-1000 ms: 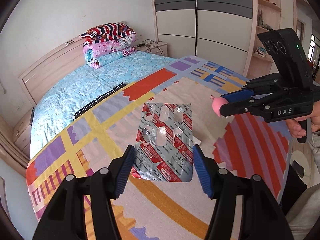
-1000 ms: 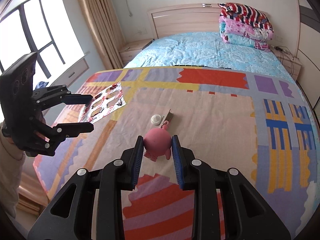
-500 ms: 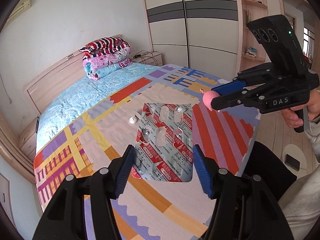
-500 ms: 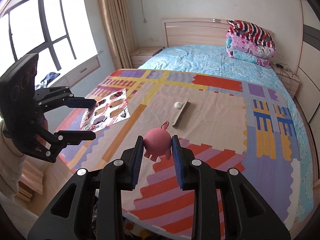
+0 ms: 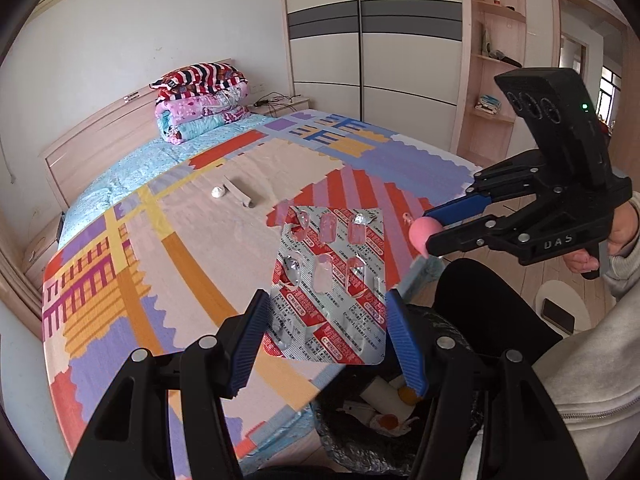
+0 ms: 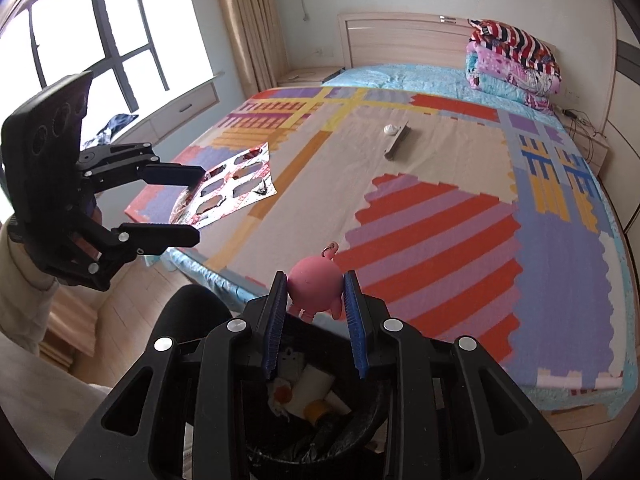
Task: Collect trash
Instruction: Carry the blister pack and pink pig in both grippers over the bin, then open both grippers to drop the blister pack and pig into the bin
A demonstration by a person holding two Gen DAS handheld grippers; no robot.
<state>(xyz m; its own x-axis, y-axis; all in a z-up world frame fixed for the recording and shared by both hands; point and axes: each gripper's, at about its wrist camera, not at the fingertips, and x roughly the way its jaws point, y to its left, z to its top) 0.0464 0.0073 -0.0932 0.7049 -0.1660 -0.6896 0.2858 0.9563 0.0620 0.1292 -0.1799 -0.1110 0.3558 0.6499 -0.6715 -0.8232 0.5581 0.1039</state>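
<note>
My left gripper (image 5: 326,344) is shut on a red-and-silver used blister pack (image 5: 328,280), held in the air off the bed's foot edge; it also shows in the right wrist view (image 6: 228,190). My right gripper (image 6: 314,320) is shut on a small pink toy figure (image 6: 314,284) with a key ring, held just above a black-lined trash bin (image 6: 320,432). In the left wrist view the right gripper (image 5: 436,228) holds the pink toy (image 5: 422,232) to the right of the blister pack, and the bin (image 5: 384,420) lies below my left fingers.
On the colourful bedspread (image 6: 440,208) lie a small white cap (image 6: 390,129) and a grey strip (image 6: 398,142). Folded blankets (image 6: 516,64) sit at the headboard. The bin holds several bits of trash. A wardrobe (image 5: 368,40) stands beyond the bed; a phone (image 5: 558,314) lies on a stool.
Both grippers have pulled back from over the bed to beyond its foot edge, still holding their items. The trash bin has come into view beneath them.
</note>
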